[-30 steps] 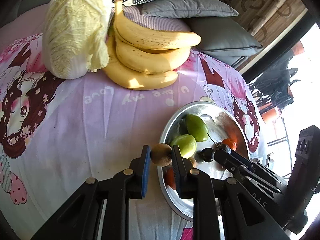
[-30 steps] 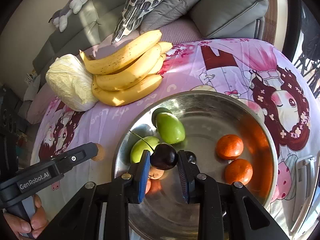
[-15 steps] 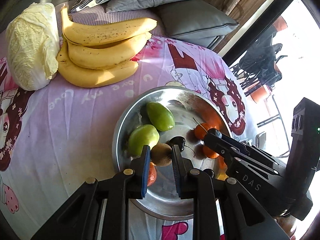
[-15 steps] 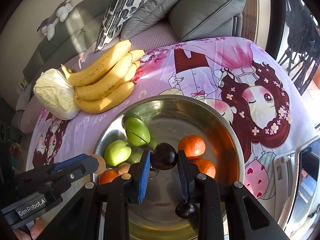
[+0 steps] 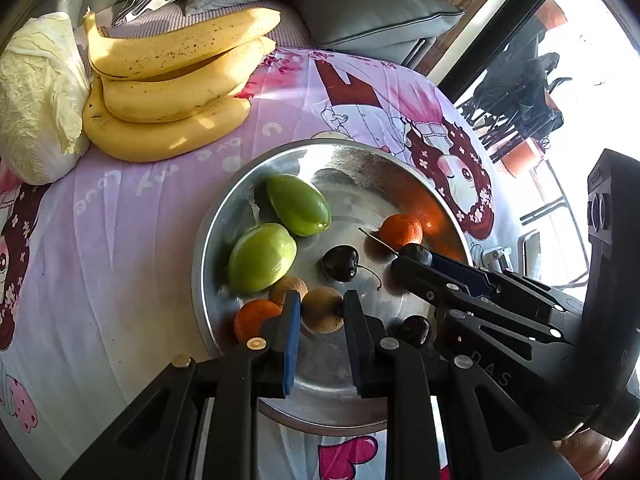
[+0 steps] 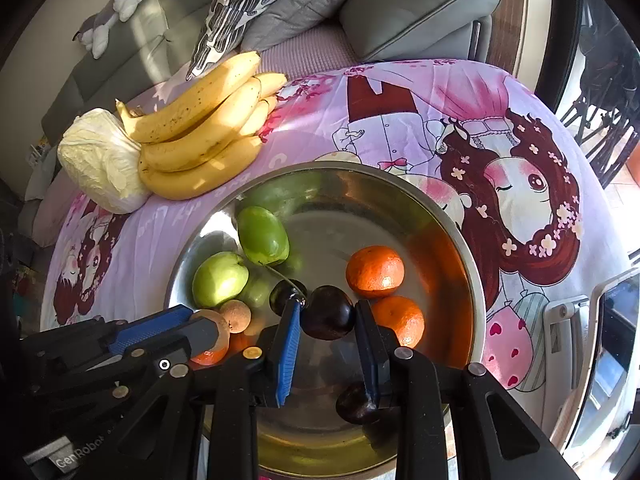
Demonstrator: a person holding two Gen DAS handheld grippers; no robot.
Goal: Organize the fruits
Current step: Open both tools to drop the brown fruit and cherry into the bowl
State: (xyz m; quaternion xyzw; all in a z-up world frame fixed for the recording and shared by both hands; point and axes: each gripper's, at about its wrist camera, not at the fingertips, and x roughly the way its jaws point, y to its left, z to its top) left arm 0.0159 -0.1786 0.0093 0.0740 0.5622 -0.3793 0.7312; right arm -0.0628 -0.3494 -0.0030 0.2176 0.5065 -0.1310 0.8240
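A steel bowl [image 5: 224, 216] [image 6: 448, 216] on the pink cloth holds two green fruits [image 5: 298, 204] [image 6: 262, 234], oranges [image 6: 374, 270], dark cherries [image 5: 340, 262] and a brown longan [image 6: 235, 315]. My left gripper [image 5: 322, 310] is shut on a brown longan [image 5: 322, 308] low inside the bowl near its left front. It also shows in the right wrist view [image 6: 208, 334]. My right gripper [image 6: 326, 312] is shut on a dark cherry [image 6: 328, 312] over the bowl's middle, beside the oranges. It shows in the left wrist view [image 5: 416, 258].
A bunch of bananas [image 5: 172, 92] [image 6: 204, 140] and a napa cabbage [image 5: 36, 100] [image 6: 102, 158] lie on the cloth behind the bowl to the left. Grey cushions [image 6: 404, 4] on a sofa stand beyond. A window is at the right.
My left gripper has carried the longan from outside the bowl's rim to low inside it. My right gripper has moved with the cherry toward the oranges.
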